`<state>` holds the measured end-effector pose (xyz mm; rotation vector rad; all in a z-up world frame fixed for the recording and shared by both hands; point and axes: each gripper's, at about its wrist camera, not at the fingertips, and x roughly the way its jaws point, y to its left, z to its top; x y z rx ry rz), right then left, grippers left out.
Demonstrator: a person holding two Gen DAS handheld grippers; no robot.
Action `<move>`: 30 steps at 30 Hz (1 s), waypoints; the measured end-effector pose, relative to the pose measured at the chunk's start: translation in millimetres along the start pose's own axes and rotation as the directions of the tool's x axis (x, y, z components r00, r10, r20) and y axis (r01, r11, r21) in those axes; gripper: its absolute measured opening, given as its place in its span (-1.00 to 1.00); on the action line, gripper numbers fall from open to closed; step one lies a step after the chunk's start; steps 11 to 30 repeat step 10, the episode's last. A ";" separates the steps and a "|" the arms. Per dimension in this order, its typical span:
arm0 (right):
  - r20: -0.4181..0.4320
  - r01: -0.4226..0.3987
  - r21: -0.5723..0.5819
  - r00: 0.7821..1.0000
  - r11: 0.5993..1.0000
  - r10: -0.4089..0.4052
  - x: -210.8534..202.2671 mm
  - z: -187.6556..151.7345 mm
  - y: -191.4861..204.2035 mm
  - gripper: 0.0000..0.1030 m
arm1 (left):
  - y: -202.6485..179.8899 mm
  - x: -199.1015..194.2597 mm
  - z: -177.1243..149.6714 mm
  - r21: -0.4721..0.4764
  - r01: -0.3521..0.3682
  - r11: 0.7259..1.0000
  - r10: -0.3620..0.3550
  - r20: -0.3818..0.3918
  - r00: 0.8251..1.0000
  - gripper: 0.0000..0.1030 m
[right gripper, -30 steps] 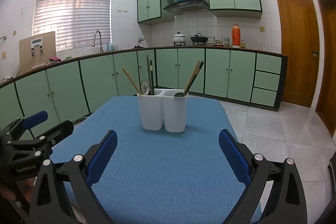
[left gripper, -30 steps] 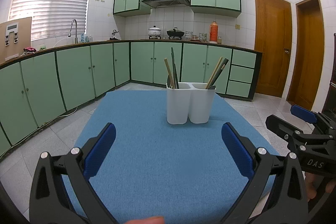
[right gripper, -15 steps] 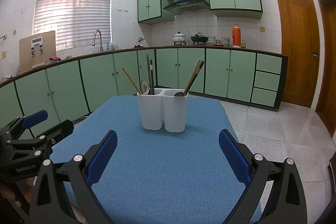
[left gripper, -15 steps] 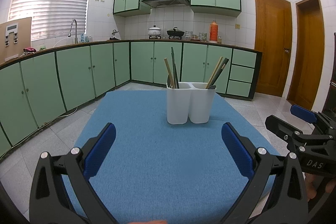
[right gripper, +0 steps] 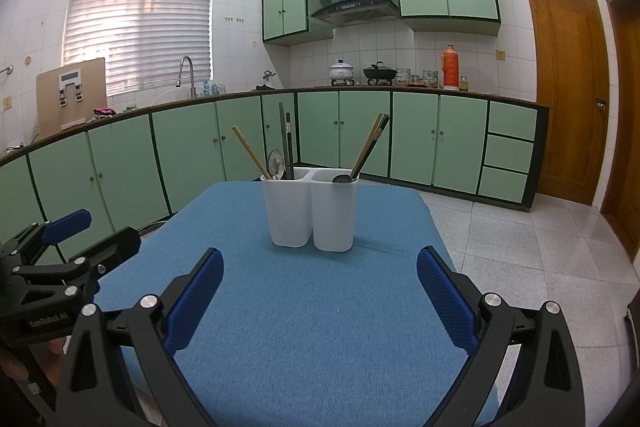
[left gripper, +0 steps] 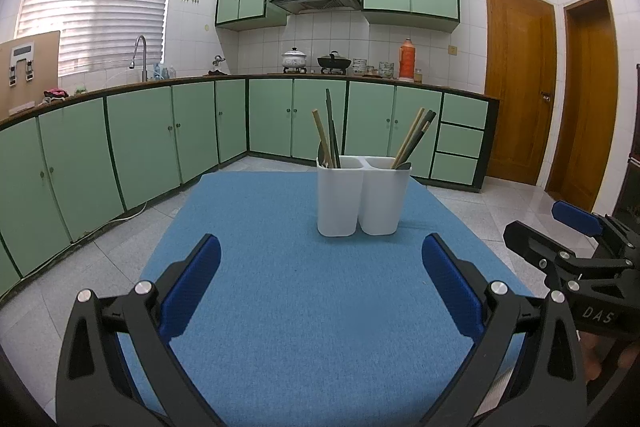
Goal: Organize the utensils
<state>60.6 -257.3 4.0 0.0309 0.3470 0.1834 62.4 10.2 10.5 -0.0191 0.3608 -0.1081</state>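
Note:
A white two-compartment utensil holder (left gripper: 362, 195) (right gripper: 312, 213) stands upright on the blue table mat (left gripper: 304, 299) (right gripper: 312, 327). Its left compartment holds chopsticks (right gripper: 250, 153), dark sticks (right gripper: 286, 143) and a metal spoon (right gripper: 276, 163). Its right compartment holds chopsticks (right gripper: 370, 143) and a dark spoon (right gripper: 341, 178). My left gripper (left gripper: 320, 279) is open and empty, well short of the holder. My right gripper (right gripper: 318, 287) is open and empty, also short of the holder. Each gripper shows at the edge of the other's view: the right one (left gripper: 568, 235), the left one (right gripper: 80, 239).
Green kitchen cabinets (left gripper: 160, 143) run along the left and back walls. The counter carries a sink tap (left gripper: 140, 55), pots (left gripper: 294, 61) and a red thermos (left gripper: 406, 61). Wooden doors (left gripper: 520, 111) stand at the right. Tiled floor (right gripper: 540, 235) surrounds the table.

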 end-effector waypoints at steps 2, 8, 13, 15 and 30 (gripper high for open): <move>-0.001 0.001 0.000 1.000 1.000 -0.001 0.1 -0.1 -0.2 0.85 | 0.9 -0.2 -0.4 0.001 0.000 1.000 0.000 -0.001 1.000 0.90; -0.001 0.002 0.000 1.000 1.000 -0.002 1.2 -0.9 -0.7 0.85 | 1.0 0.1 0.0 0.000 0.000 1.000 0.000 0.000 1.000 0.90; 0.000 0.004 -0.001 1.000 1.000 -0.004 1.1 -1.4 -1.1 0.85 | 1.4 0.0 -0.3 0.000 0.000 1.000 0.000 0.000 1.000 0.90; 0.000 0.004 -0.001 1.000 1.000 -0.004 1.1 -1.4 -1.1 0.85 | 1.4 0.0 -0.3 0.000 0.000 1.000 0.000 0.000 1.000 0.90; 0.000 0.004 -0.001 1.000 1.000 -0.004 1.1 -1.4 -1.1 0.85 | 1.4 0.0 -0.3 0.000 0.000 1.000 0.000 0.000 1.000 0.90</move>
